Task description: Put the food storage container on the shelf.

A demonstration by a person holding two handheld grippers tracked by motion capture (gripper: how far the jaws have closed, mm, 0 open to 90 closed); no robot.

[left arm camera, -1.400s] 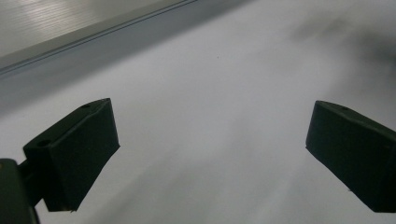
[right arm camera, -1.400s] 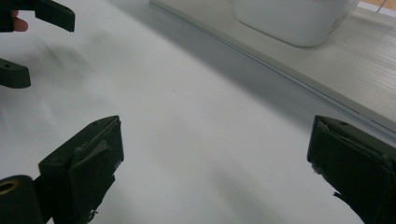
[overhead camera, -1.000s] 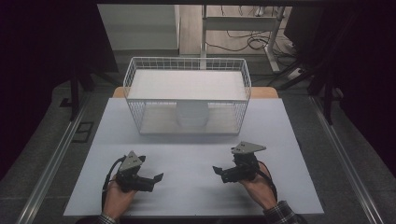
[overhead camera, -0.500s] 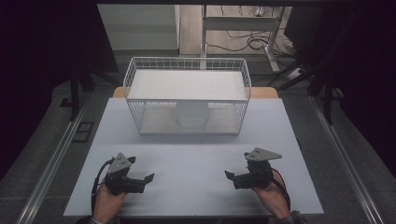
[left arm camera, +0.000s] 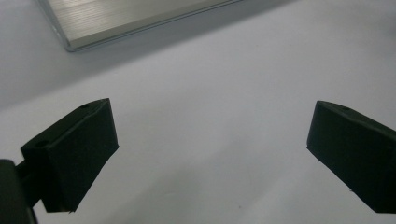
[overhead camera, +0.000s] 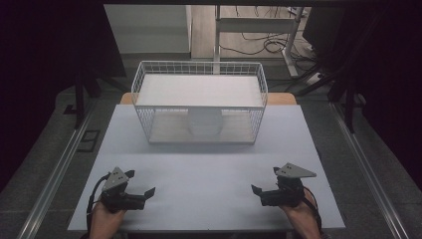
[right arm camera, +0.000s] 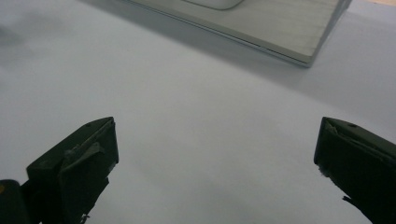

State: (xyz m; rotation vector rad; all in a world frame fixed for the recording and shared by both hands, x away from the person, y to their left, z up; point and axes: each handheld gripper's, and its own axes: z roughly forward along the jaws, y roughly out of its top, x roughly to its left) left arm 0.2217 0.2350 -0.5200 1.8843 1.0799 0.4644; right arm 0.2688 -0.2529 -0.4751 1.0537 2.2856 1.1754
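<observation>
My left gripper [overhead camera: 140,183] rests low over the white table [overhead camera: 209,174] near its front left, held by a hand. In the left gripper view its black jaws stand wide apart, the left gripper [left arm camera: 210,154] open with bare tabletop between them. My right gripper [overhead camera: 265,180] sits near the front right, also in a hand. The right gripper [right arm camera: 215,163] is open too, holding nothing. Both point inward and toward the basket.
A white wire basket [overhead camera: 149,124] stands at the table's far middle with a white board [overhead camera: 199,89] laid across its top. A white round dish [overhead camera: 205,123] lies inside it. The basket's pale base [right arm camera: 280,32] shows ahead of the right gripper. Dark floor and cables lie beyond.
Both hands have drawn back toward the near edge and spread outward, the left further left and the right further right. Both grippers stayed open.
</observation>
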